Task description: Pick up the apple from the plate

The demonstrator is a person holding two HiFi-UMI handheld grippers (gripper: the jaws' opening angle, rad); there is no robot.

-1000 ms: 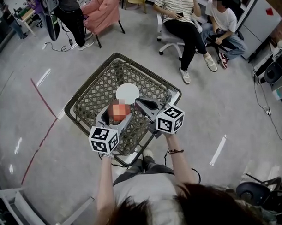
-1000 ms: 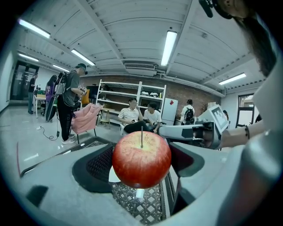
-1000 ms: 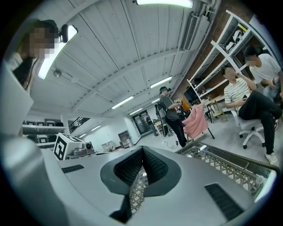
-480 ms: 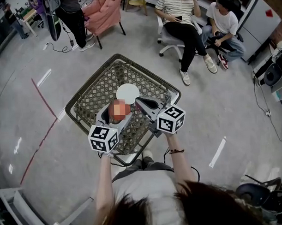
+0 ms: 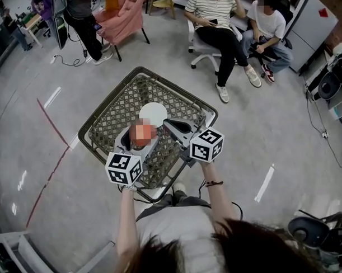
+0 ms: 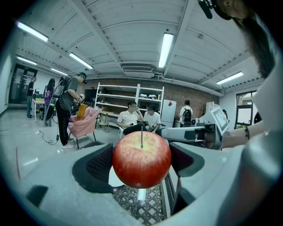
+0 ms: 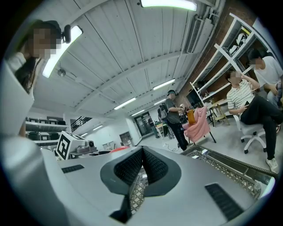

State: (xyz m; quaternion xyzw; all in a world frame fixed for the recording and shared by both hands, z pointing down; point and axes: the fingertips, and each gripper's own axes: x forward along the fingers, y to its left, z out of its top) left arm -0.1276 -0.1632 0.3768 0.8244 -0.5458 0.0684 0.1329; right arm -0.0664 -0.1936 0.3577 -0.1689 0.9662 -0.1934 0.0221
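Note:
A red apple (image 6: pixel 141 159) with its stem up sits between the two dark pads of my left gripper (image 6: pixel 141 162), which is shut on it. In the head view the apple (image 5: pixel 143 132) hangs just in front of the white plate (image 5: pixel 153 112), above the woven table (image 5: pixel 103 116). A slice of the plate (image 6: pixel 112 178) shows behind the apple. My right gripper (image 5: pixel 169 125) is to the right of the apple, and its pads (image 7: pixel 152 167) meet with nothing between them. A red sliver of the apple (image 7: pixel 118 150) shows to its left.
The table's metal rim (image 5: pixel 212 111) frames a lattice top. Two seated people (image 5: pixel 223 25) are on chairs beyond its far right corner. A pink armchair (image 5: pixel 119 17) and a standing person (image 5: pixel 80 21) are at the back left. A red tape line (image 5: pixel 50 118) crosses the floor on the left.
Almost nothing has changed: my left gripper keeps the apple in nearly the same place just above the table, and the right gripper stays beside it.

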